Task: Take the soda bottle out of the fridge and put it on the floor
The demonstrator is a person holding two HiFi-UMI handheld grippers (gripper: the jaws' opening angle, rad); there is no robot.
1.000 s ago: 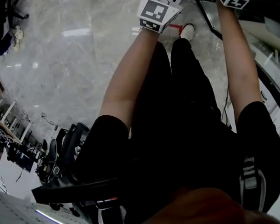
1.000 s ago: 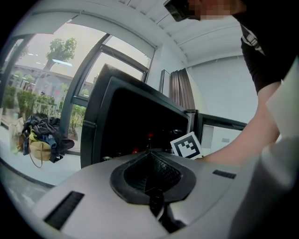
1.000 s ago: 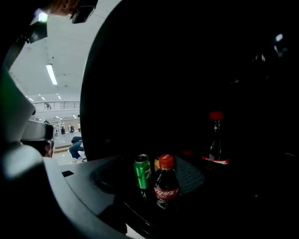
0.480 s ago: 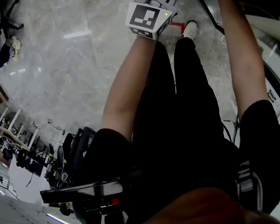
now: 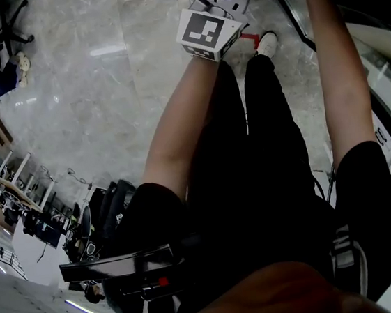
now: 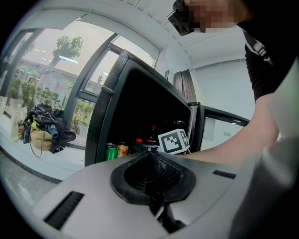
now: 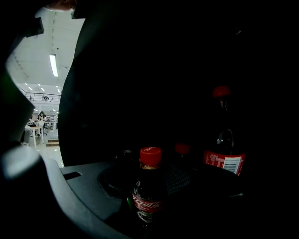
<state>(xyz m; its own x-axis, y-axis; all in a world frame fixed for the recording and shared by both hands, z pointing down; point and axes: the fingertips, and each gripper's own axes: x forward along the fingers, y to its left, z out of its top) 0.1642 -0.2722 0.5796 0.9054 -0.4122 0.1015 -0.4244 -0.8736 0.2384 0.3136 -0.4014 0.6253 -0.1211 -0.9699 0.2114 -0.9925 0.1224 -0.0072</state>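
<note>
— Where is the soda bottle (image 7: 148, 184) found at this moment?

— It is seen upright in the dark inside of the fridge (image 6: 103, 116), with a red top and a red label round its body. It is not yet taken out.

— By what is it held?

— It is grasped by the right gripper (image 7: 150, 210). The jaws have just been closing, and the bottle is enclosed between them, low in the right gripper view.

— Are other things placed near it?

— A taller bottle (image 7: 223, 161), also red-topped and red-labelled, is stood further back and to the right. One more red cap (image 7: 182, 148) is made out just behind the grasped bottle. The rest of that one is lost in the dark.

— And the left gripper (image 6: 155, 200)?

— Its jaws are pressed together and nothing is caught between them. It is held outside the fridge, before the open front.

— What is shown past it?

— In the left gripper view a green can (image 6: 110, 152) and an orange can (image 6: 123, 149) are set side by side at the left inside the fridge. The marker cube (image 6: 174, 141) of the right gripper is seen in the opening. The door (image 6: 222, 128) is swung open at the right.

— What is given by the head view?

— Both arms are stretched forward above the legs, which are clothed in black. A white shoe (image 5: 264, 41) is seen beyond the knees, and a pale marble floor (image 5: 104, 92) is spread to the left.
</note>
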